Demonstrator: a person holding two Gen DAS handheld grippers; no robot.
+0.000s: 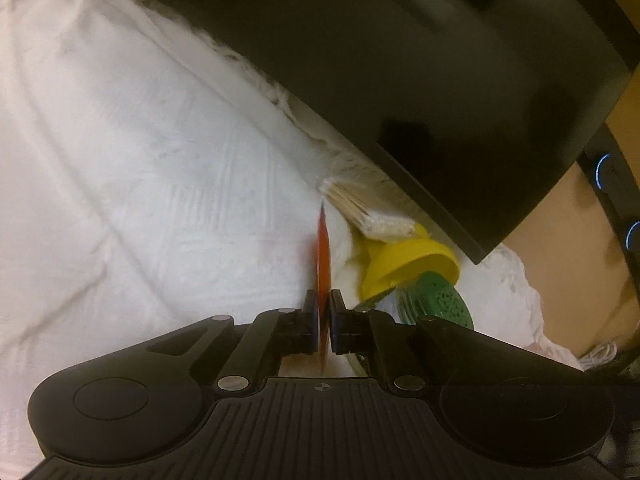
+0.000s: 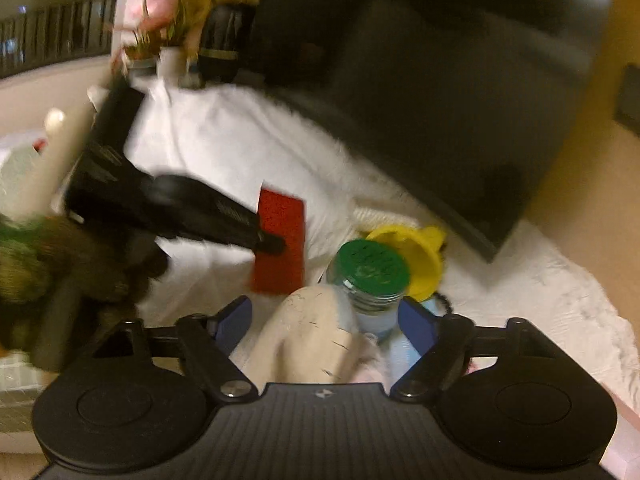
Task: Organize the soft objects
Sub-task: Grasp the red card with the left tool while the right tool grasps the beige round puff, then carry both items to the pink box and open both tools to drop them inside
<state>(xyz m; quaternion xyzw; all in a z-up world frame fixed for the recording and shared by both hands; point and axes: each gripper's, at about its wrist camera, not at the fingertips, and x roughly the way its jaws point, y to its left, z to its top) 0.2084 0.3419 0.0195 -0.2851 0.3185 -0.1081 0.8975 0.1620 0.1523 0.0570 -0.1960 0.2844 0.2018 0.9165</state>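
My left gripper [image 1: 323, 312] pinches the red cloth [image 2: 280, 240] edge-on at lower centre; my right gripper [image 2: 326, 320], spread, has the green-lidded jar [image 2: 370, 276] between its fingers.

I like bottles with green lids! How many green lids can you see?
1. The green lid sits on a clear bottle, right beside the yellow funnel on the white cloth. More may hide behind things or out of view.

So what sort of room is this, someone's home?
Probably a living room at home: a big dark screen stands on a surface draped in white cloth, with potted plants behind.
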